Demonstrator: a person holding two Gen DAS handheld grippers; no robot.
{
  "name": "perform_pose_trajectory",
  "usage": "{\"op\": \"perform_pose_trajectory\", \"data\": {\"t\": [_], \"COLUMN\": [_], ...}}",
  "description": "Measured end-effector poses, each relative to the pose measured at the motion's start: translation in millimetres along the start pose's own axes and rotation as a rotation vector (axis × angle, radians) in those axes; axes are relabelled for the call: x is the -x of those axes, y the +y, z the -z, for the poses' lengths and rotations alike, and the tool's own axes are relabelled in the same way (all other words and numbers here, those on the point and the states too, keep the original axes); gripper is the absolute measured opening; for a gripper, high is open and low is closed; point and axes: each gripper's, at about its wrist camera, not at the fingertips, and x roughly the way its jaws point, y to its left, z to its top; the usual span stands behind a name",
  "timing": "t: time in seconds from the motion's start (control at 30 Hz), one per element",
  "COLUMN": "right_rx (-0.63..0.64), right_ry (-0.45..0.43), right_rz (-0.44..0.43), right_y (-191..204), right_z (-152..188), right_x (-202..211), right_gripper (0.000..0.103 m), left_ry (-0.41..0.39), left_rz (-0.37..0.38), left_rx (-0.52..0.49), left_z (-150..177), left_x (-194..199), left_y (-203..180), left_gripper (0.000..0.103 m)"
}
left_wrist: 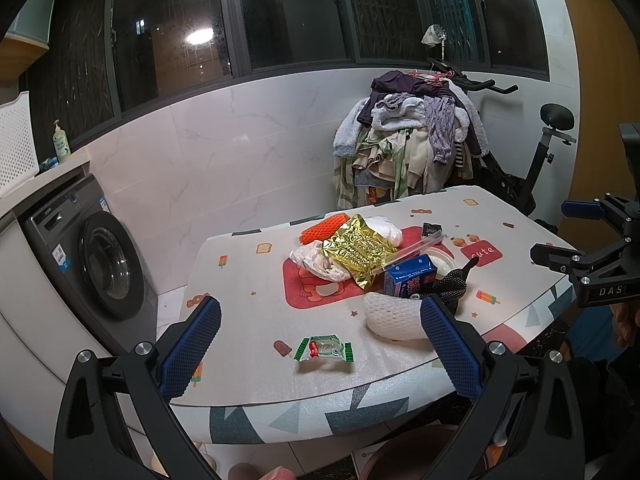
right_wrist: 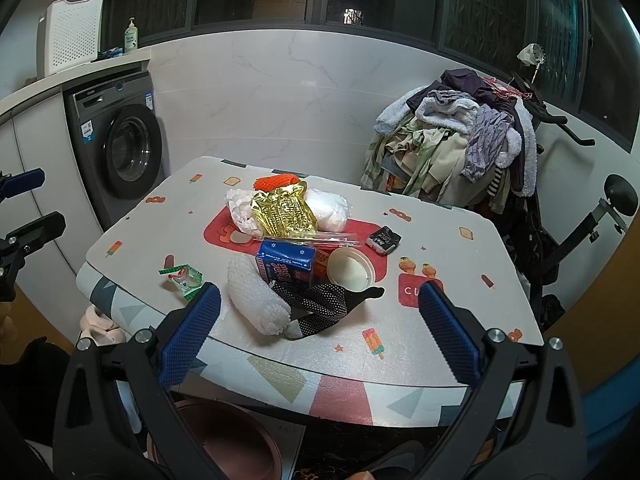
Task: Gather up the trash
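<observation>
Trash lies on a patterned table (left_wrist: 248,280) (right_wrist: 460,320): a green candy wrapper (left_wrist: 325,348) (right_wrist: 185,277), a white foam net (left_wrist: 394,316) (right_wrist: 256,300), a blue carton (left_wrist: 408,276) (right_wrist: 286,262), a gold foil bag (left_wrist: 356,250) (right_wrist: 282,210), white plastic bags (left_wrist: 316,262) (right_wrist: 330,206), an orange net (left_wrist: 324,227) (right_wrist: 276,181), a black dotted sock (left_wrist: 454,286) (right_wrist: 324,306), a paper cup (right_wrist: 350,270) and a small black packet (right_wrist: 385,239). My left gripper (left_wrist: 320,344) is open above the near table edge, around the candy wrapper. My right gripper (right_wrist: 320,332) is open before the sock and foam net.
A washing machine (left_wrist: 100,264) (right_wrist: 120,148) stands left of the table. A clothes pile (left_wrist: 412,148) (right_wrist: 452,140) on an exercise bike (left_wrist: 536,168) is behind it. A pink basin (right_wrist: 232,444) sits on the floor under the near table edge.
</observation>
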Motion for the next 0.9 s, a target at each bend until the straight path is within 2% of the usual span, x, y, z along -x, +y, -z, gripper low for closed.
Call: {"op": "perform_pose_trajectory", "data": {"t": [0.63, 0.77, 0.83, 0.9], "right_rx": [0.005, 0.009, -0.001, -0.021], "right_ry": [0.001, 0.003, 0.003, -0.002], "right_rz": [0.001, 0.001, 0.01, 0.002], "right_y": [1, 2, 0, -3], "right_z": [-1, 0, 3, 7], "right_x": [1, -2, -5, -9], "right_gripper": [0.097, 0.097, 0.097, 0.097], "left_ry": [0.02, 0.021, 0.036, 0.068], "left_rz": [0.013, -0.068, -0.073, -0.043], "left_rx": [0.009, 0.027, 0.029, 0.048], "left_z": [-1, 1, 4, 9], "left_x": [2, -4, -9, -17], "left_y": [-9, -6, -2, 6], "left_gripper": [0.098, 0.098, 0.098, 0.098]}}
